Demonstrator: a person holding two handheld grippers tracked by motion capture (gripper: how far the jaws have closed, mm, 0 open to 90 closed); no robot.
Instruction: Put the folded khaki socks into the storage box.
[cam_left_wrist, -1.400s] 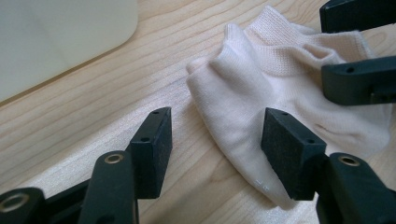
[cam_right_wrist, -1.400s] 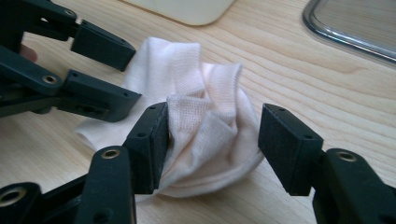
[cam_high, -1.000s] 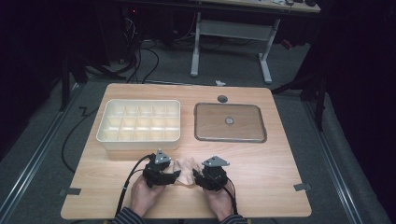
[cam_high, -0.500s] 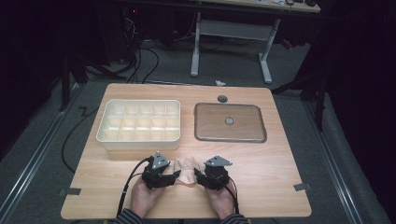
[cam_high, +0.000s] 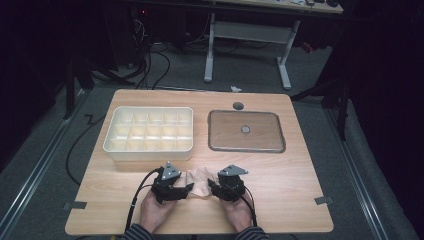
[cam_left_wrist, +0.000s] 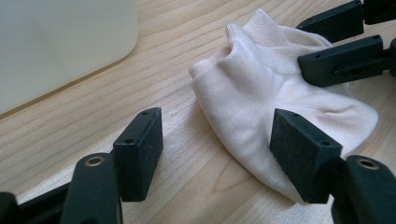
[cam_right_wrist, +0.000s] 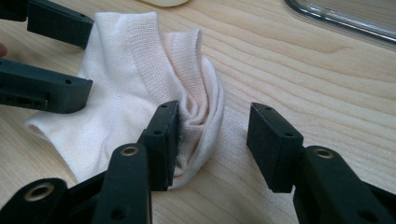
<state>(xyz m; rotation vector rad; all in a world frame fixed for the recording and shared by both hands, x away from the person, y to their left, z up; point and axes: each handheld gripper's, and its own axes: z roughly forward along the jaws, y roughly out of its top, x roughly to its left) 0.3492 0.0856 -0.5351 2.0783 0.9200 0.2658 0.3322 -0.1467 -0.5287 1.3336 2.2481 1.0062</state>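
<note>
sock: small cream-white knitted fabric sock (cam_high: 199, 181), crumpled, lies on the light wooden table (cam_high: 300, 200) near my edge, between my two grippers
left gripper (cam_left_wrist: 219, 144): my jaws stand apart, have just been opening; sock's toe end lies by one pad, bare wood across the rest of the gap, nothing pressed
right gripper (cam_right_wrist: 212, 142): my jaws apart, have just been closing; one pad sits on the sock's bunched cuff, other pad over bare wood, no clamp
tray: cream plastic compartment tray (cam_high: 150, 131), beyond the sock, left
lid: clear rectangular lid (cam_high: 246, 131), lies flat right of tray
</note>
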